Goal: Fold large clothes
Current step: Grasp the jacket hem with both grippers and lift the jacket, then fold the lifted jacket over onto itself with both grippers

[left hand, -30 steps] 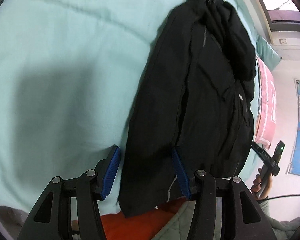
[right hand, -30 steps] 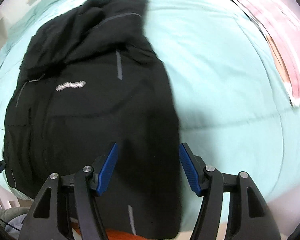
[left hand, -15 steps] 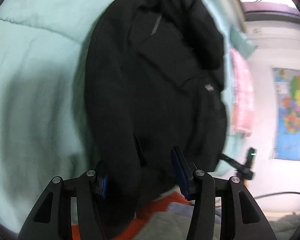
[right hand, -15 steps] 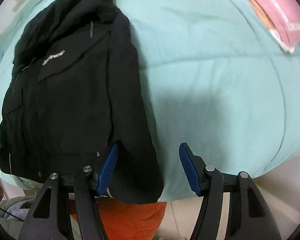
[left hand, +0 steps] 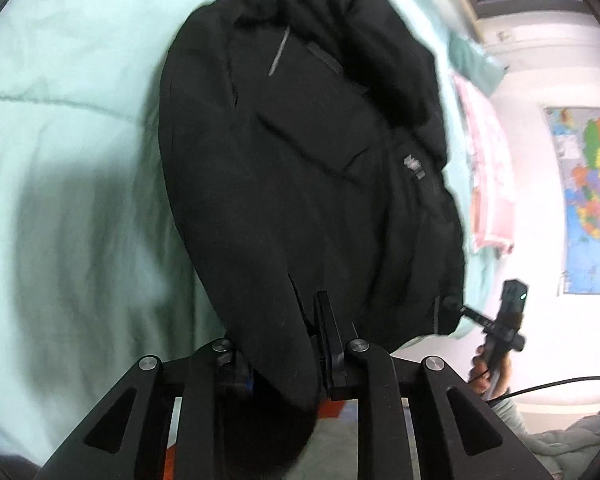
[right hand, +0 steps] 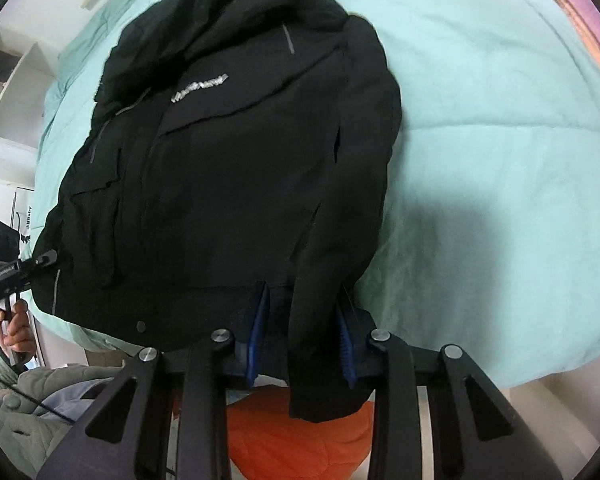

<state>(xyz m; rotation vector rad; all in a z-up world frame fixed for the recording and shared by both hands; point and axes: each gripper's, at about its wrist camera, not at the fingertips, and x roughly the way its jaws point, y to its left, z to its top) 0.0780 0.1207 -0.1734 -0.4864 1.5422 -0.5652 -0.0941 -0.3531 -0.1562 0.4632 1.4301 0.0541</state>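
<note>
A large black jacket (left hand: 300, 168) lies on a mint-green bed cover (left hand: 72, 160), hood at the far end. My left gripper (left hand: 284, 344) is shut on the jacket's near hem; black cloth bulges between its jaws and hides the left pad. In the right wrist view the jacket (right hand: 228, 168) fills the middle. My right gripper (right hand: 302, 340) has closed in on the hem's other corner, with a fold of cloth pinched between its blue pads (right hand: 260, 320). Each gripper shows small in the other's view, the right one (left hand: 504, 328) and the left one (right hand: 8, 272).
The bed's near edge runs just below the hem. An orange cloth (right hand: 300, 432) lies under it. A pink blanket (left hand: 488, 168) and a wall map (left hand: 588, 200) are at the right. White shelves (right hand: 4, 80) stand at the left.
Both grippers moved onto the jacket's near hem and closed on it. The jaws were wide open one second ago.
</note>
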